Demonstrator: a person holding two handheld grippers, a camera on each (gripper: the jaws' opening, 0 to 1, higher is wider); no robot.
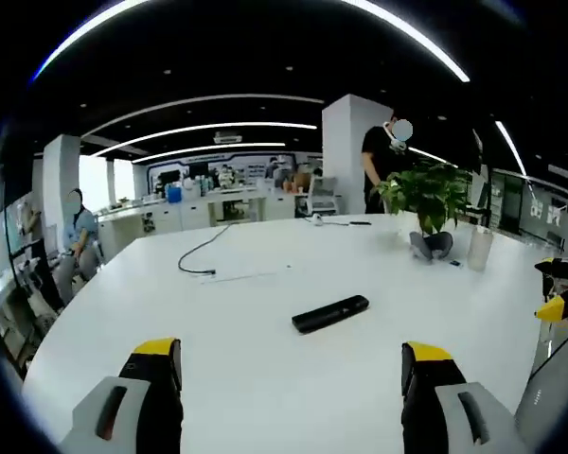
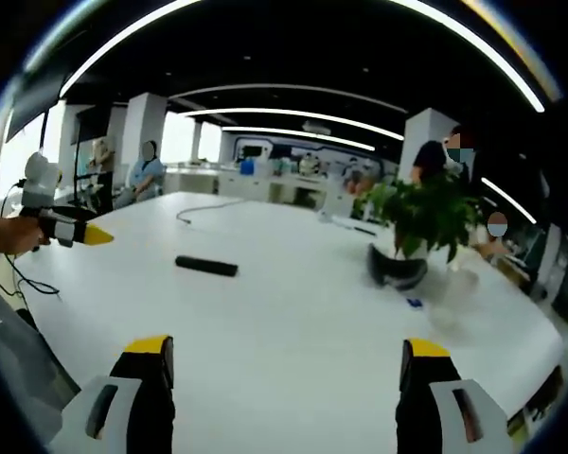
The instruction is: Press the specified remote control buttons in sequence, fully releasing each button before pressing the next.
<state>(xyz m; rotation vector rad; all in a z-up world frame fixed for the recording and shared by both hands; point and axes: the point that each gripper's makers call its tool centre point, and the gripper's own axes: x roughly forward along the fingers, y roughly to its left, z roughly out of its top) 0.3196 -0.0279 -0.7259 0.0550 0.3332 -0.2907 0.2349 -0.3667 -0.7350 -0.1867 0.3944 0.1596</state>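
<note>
Fingers (image 1: 161, 374) of the left gripper (image 1: 292, 374) are standing wide apart, yellow-tipped, with nothing between them. The right gripper (image 2: 287, 374) is doing the same: its fingers (image 2: 151, 374) are spread and holding nothing, hovering over the bare white table (image 2: 293, 312).

The remote (image 1: 330, 313) is lying flat on the table, a slim black bar, ahead of the left gripper and a little to one side of its open jaws, apart from them. In the right gripper view the remote (image 2: 206, 266) is sitting farther off, toward the other gripper, which is coming in from the edge of that view in a person's hand (image 2: 5, 232).

Nothing is touching the remote, and its buttons are too small to read here, so which ones are wanted cannot be told. Judging by this, the task is sitting at its start or between presses: both grippers are well clear, no tip is pressing on a button, and the pressing sequence appears to be waiting. The left gripper is looking the better placed to reach in, since the remote is nearer to it.

A potted plant (image 1: 426, 194) is standing beyond the remote, with a dark headset-like thing (image 2: 396, 268) at its foot and a loose black cable (image 1: 204, 251) trailing across the far side. People are standing and sitting around the room behind.
</note>
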